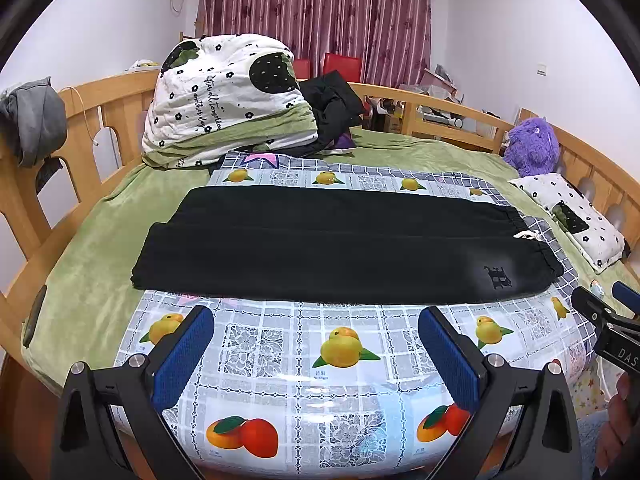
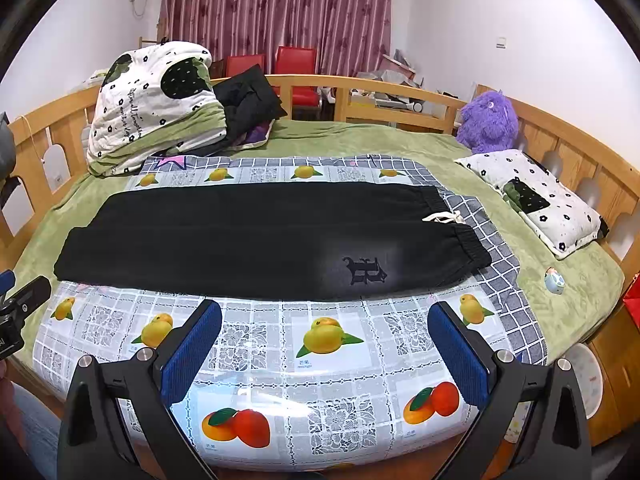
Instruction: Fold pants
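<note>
Since both claws hang spread wide w/ nothing between the blue pads, left claw (image 1: 316, 344) and right claw (image 2: 324, 340) sit just short of the black sweatpants (image 2: 256, 240). Pants lie flat across the fruit-print plastic sheet (image 2: 280, 360) on the bed, legs side by side, elastic waistband (image 2: 468, 248) at the sheet's right end, cuffs at its left. Likely soft, limp, light, probably thick knit; sheet looks slick, so cloth may slide. Best holds: waistband corner & near cuff edge, pinching all layers.
</note>
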